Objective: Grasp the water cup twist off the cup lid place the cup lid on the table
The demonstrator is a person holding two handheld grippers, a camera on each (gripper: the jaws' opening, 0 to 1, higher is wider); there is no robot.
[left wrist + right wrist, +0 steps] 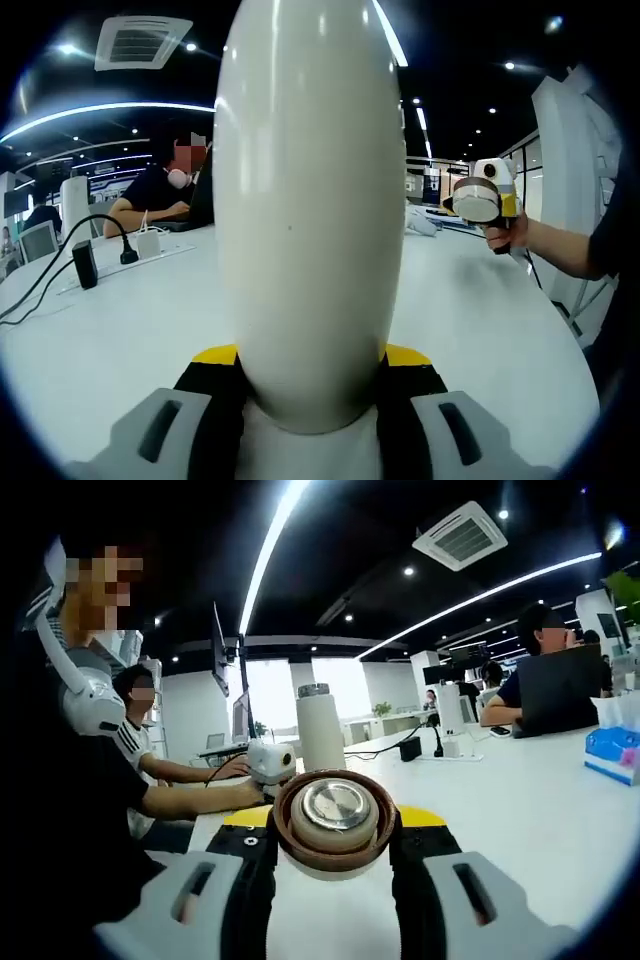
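My left gripper (pixel 310 362) is shut on the white water cup (pixel 310 200), which stands tall and close between the jaws in the left gripper view. The cup's top is out of sight there. In the right gripper view the cup (pixel 320 730) shows its bare metal neck with no lid, held over the white table (pixel 540 800) by the left gripper (pixel 272 763). My right gripper (pixel 335 832) is shut on the round lid (pixel 335 820), brown-rimmed with a metal inside facing the camera. From the left gripper view, the right gripper (pixel 487 203) holds the lid (pixel 477 200) off to the right, apart from the cup.
A black plug and cable (pixel 85 265) and a white power strip (pixel 150 243) lie on the table (pixel 120 330) at the left. A seated person (pixel 165 190) works at a laptop behind. A blue tissue box (pixel 612 750) stands at the right. Another person (pixel 150 750) sits at the left.
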